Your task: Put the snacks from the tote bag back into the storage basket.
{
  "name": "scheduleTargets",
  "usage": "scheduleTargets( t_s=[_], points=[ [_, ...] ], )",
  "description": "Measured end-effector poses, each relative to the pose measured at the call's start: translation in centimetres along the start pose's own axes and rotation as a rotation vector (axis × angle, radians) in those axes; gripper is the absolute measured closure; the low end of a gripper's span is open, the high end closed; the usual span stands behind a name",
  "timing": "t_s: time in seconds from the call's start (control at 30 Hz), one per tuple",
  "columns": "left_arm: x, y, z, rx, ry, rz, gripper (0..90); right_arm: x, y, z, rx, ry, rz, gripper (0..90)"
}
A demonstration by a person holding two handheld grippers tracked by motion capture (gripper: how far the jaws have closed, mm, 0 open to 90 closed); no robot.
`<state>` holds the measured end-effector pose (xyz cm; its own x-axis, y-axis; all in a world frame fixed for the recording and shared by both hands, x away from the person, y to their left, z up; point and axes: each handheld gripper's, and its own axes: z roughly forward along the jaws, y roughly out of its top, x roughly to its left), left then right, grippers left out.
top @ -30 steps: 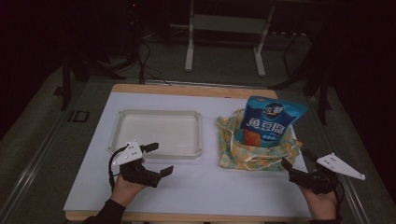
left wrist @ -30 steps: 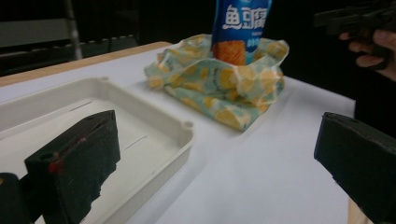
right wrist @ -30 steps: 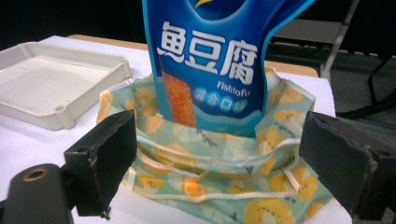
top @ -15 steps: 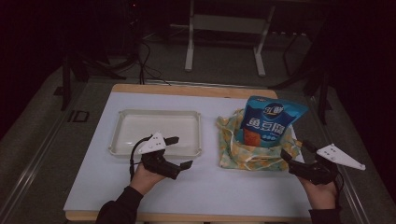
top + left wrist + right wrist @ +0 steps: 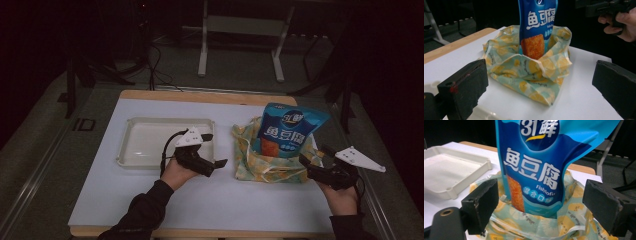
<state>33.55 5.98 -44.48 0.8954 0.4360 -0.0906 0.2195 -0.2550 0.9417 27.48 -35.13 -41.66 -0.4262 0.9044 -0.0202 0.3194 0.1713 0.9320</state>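
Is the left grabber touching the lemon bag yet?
Apart. In the left gripper view, bare white table shows between the open left gripper and the lemon bag, which sits beyond its jaws.

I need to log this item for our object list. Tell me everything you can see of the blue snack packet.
The blue snack packet is a glossy plastic pouch printed with white Chinese characters, "Fishtofu" and an orange fried-block picture. It stands roughly upright, its lower part sunk into the open mouth of a crumpled lemon-patterned bag on the white table, right of the empty white tray. The bag's rim touches it; neither gripper does. It looks full and sealed, though its top edge is hard to judge.
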Motion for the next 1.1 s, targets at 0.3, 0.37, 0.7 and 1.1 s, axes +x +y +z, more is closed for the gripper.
scheduleTargets(
  t_s=[0.3,0.37,0.7,1.1],
  points=[
    [0.7,1.7,3.6,0.009,0.002,0.003,0.9,-0.5,0.7,1.4,0.007,0.027,-0.004,14.0],
    [0.8,2.2,4.5,0.021,-0.011,0.007,0.9,-0.7,1.0,1.8,0.006,0.021,-0.002,14.0],
    [1.3,4.2,9.1,0.029,-0.039,0.002,1.8,-1.8,1.6,3.4,0.026,0.014,0.0,14.1],
    [2.0,6.9,13.1,0.039,-0.051,0.003,4.6,-3.0,1.8,4.8,0.038,0.018,0.011,17.9]
  ],
)
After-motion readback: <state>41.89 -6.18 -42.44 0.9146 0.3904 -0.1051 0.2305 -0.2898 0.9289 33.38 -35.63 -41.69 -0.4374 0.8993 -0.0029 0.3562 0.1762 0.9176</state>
